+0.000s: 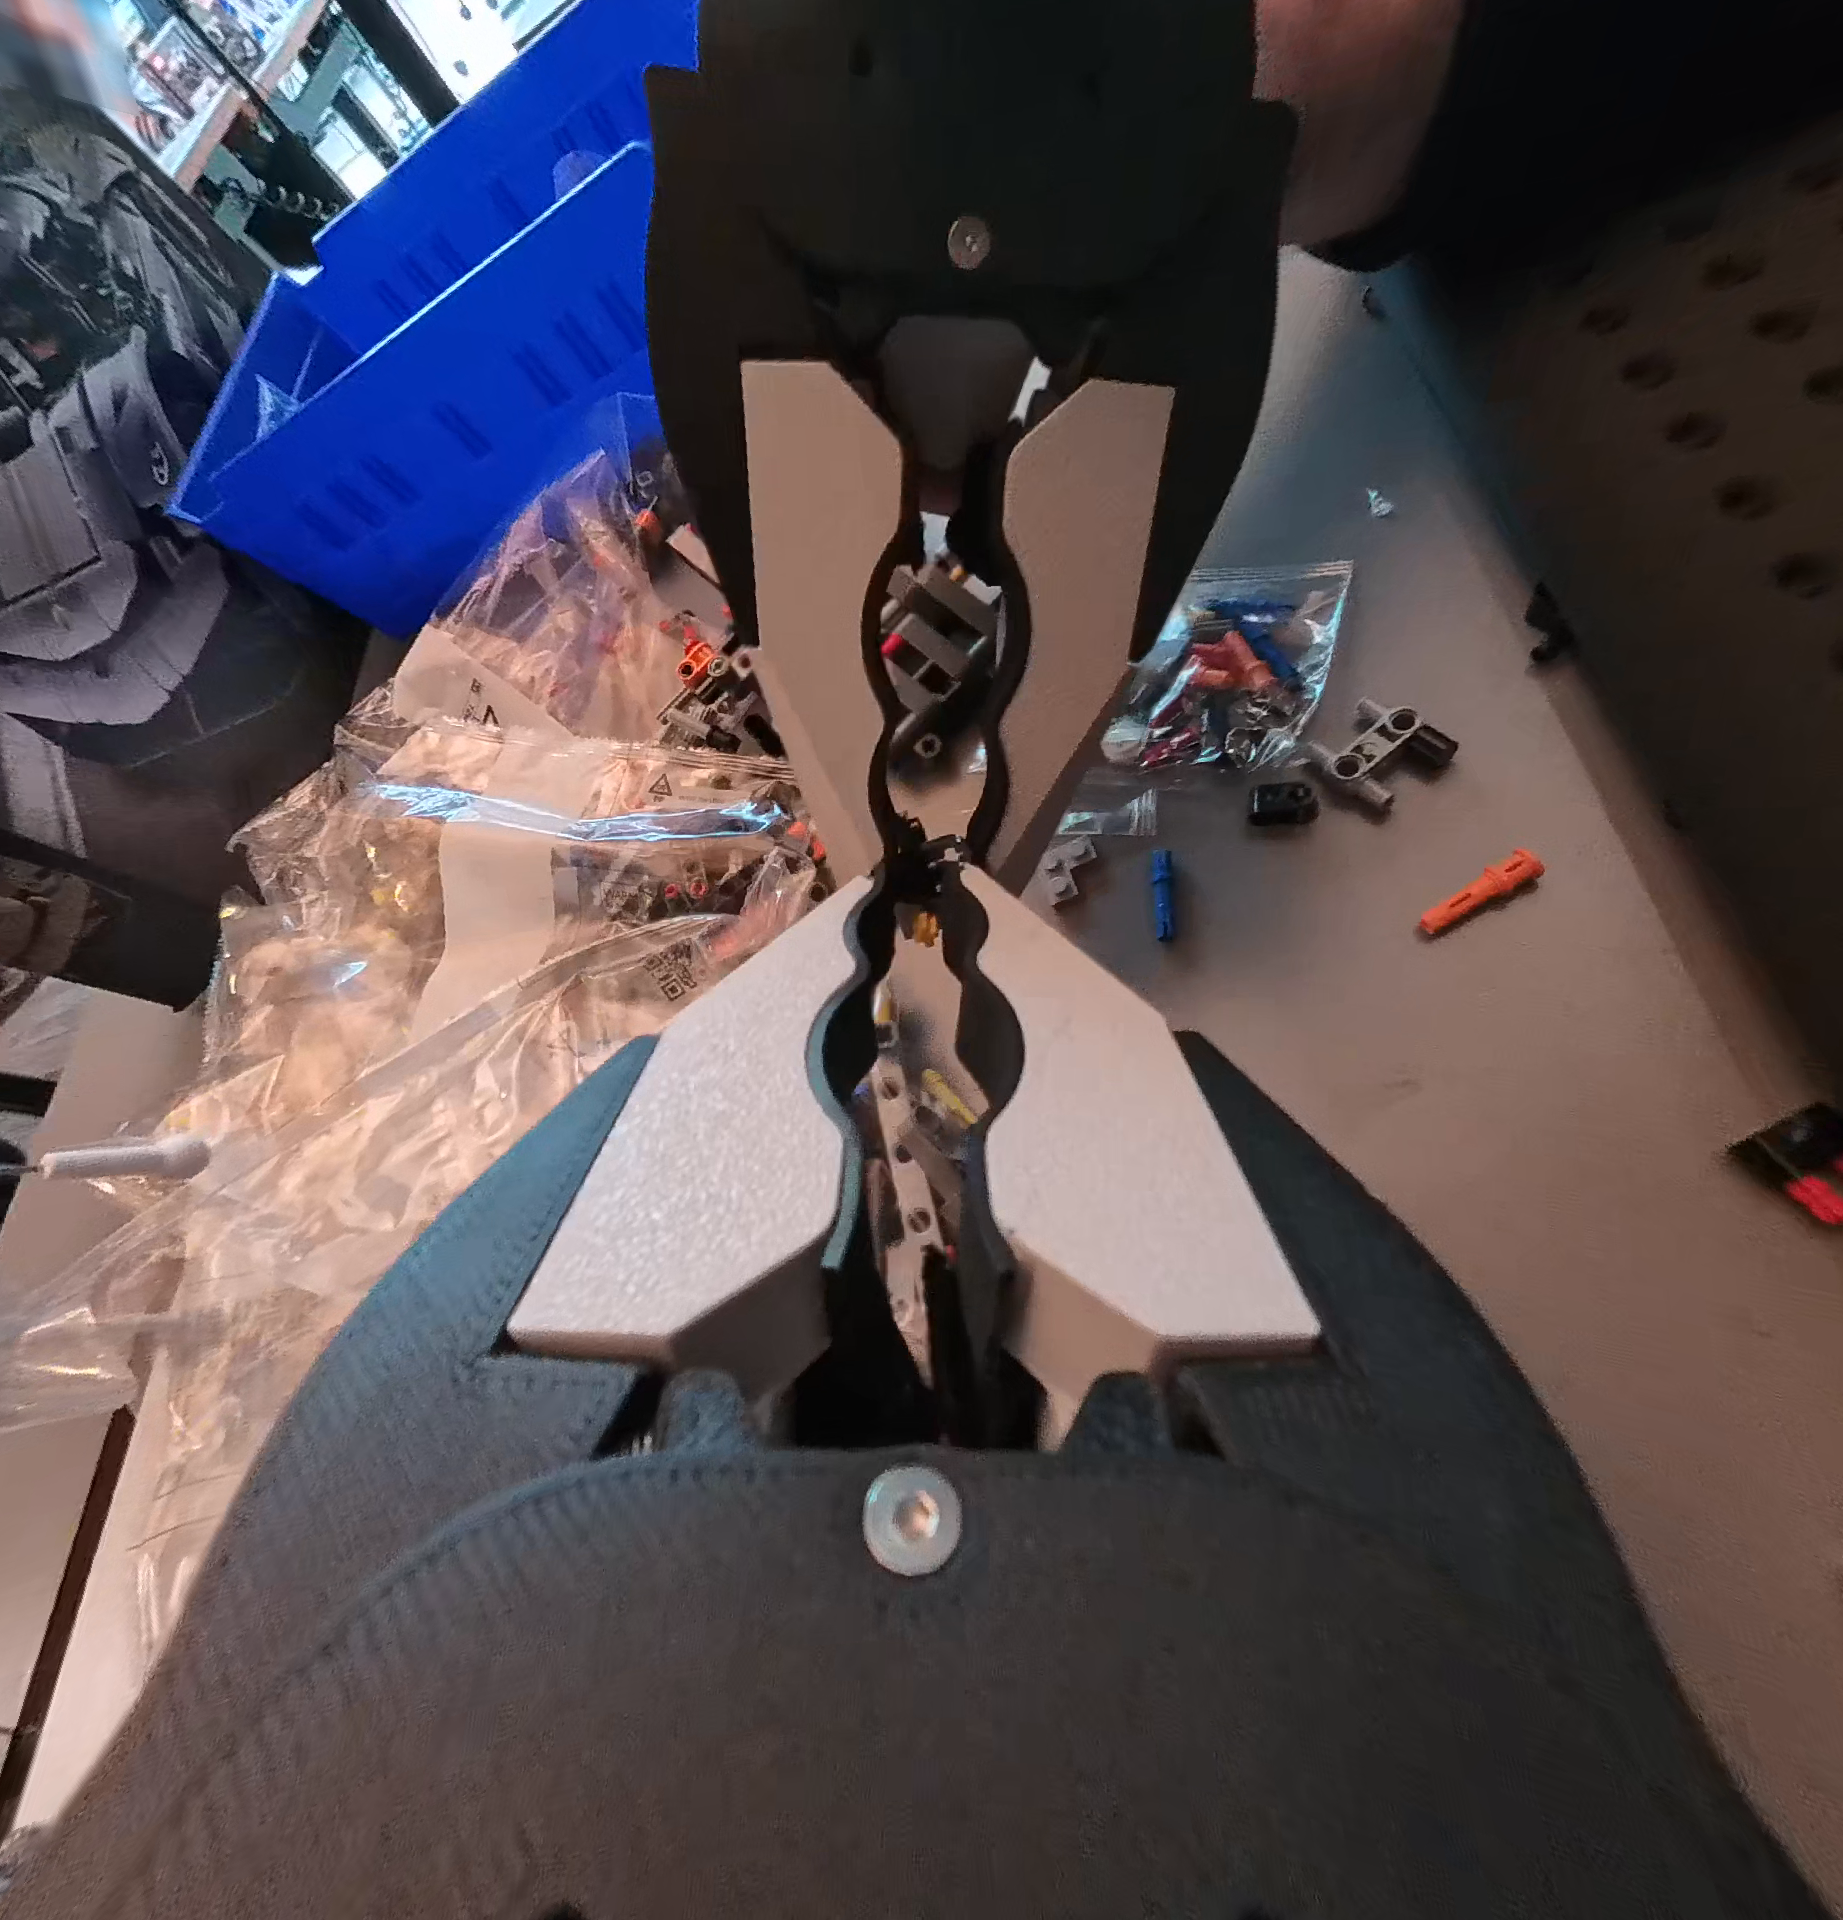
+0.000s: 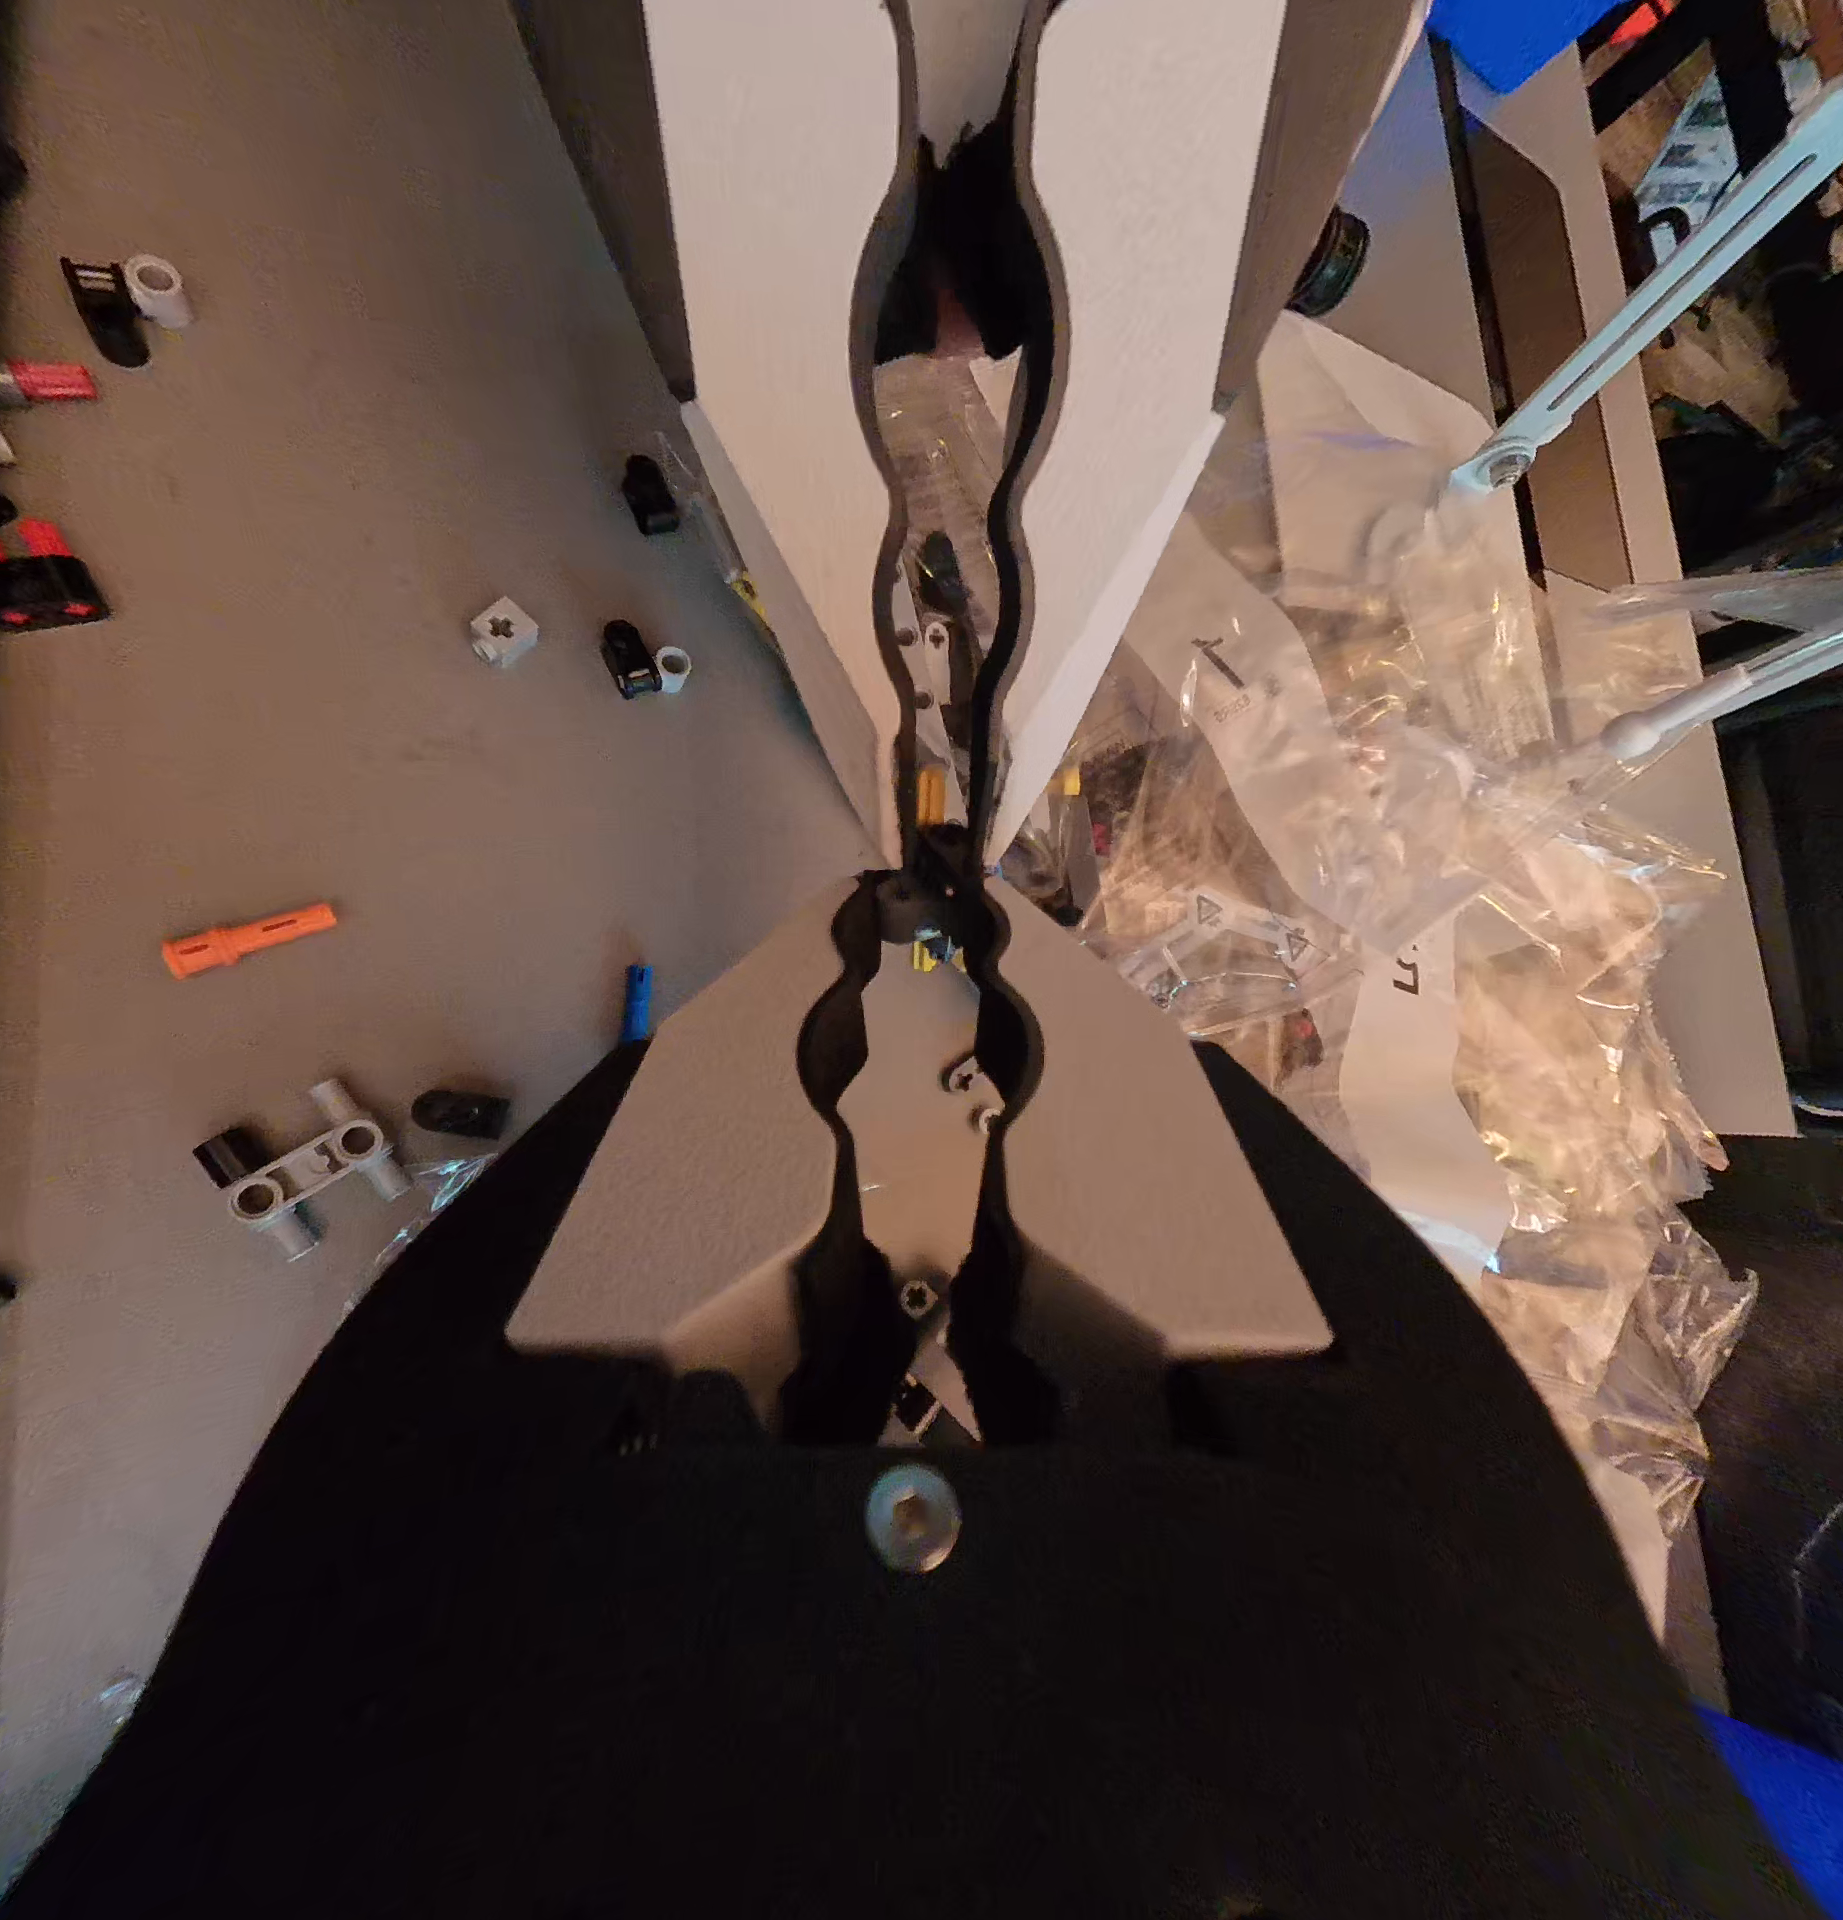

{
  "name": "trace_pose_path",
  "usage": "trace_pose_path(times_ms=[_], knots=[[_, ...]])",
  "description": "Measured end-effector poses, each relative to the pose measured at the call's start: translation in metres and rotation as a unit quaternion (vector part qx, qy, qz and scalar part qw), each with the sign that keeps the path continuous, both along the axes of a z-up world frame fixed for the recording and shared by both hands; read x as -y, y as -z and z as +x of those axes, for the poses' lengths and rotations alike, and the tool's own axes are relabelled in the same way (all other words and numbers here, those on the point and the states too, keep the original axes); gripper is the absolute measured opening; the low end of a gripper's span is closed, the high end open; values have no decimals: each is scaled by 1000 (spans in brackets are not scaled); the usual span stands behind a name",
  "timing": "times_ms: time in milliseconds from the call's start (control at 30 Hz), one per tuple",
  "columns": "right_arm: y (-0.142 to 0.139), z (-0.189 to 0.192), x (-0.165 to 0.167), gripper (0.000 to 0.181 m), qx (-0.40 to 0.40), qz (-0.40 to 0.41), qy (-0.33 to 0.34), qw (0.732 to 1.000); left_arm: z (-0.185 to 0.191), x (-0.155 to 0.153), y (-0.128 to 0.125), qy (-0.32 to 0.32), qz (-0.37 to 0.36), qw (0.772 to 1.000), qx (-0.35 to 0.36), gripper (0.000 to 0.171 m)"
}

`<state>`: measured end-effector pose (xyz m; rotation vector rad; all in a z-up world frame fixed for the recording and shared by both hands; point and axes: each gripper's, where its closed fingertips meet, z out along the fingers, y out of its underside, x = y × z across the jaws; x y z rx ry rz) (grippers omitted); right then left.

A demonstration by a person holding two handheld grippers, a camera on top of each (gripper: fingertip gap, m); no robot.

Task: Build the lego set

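Two grippers, my left gripper (image 1: 912, 883) and right gripper (image 2: 922, 894), meet tip to tip above the table (image 2: 377, 779), both clamped on one small black piece (image 1: 922, 857), which I judge mid-joining, needing a straight, aligned push next.

You have two blue bins (image 1: 418, 343), one orange pin (image 2: 247, 940), one blue pin (image 2: 636, 1003) and two grippers meeting tip to tip.

Background clutter
Blue bins (image 1: 418, 343) at table (image 1: 1364, 1039) edge; dark perforated panel (image 1: 1706, 436) alongside; white slotted arm (image 2: 1665, 281) above.
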<state>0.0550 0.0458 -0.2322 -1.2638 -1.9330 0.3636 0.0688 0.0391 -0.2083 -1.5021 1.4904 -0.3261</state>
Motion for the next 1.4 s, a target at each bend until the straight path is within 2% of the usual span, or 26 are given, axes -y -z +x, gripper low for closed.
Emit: trace_pose_path(times_ms=[200,233,267,300,333,400,500,567,633,833,1033,1200,1400], knots=[[-8,1,0,13,-19,-2,0,1000,0,2,-10,-2,-12,1000,27,6],[-1,7,-6,12,7,11,12,1000,-2,1,-15,-8,-12,999,38,7],[16,17,-15,12,52,24,28,998,-8,-1,-34,-15,-8,996,83,6],[22,18,-14,12,54,13,20,998,-20,-5,-56,-27,-7,992,124,6],[8,11,-6,12,15,-7,5,1000,-31,-6,-66,-33,3,991,126,6],[-17,1,3,12,-31,-7,-2,999,-31,4,-46,-9,-36,995,90,6],[-12,4,0,12,-35,-22,0,999,-17,19,-5,32,-78,996,-2,7],[-13,6,-2,12,-51,-58,-4,997,-10,25,9,46,-100,994,-20,7],[-20,6,2,13,-66,-60,-17,996,-12,23,23,38,-119,992,-37,8],[-5,4,8,13,-32,-33,-36,998,-9,16,19,27,-119,992,-13,17],[-6,3,6,13,-25,-13,-27,999,-3,10,4,18,-85,996,22,14],[0,1,6,13,-7,5,-21,1000,-1,6,6,9,-55,998,9,3],[-12,-1,7,16,-42,-30,-19,998,-4,4,-6,15,-69,996,62,3]])
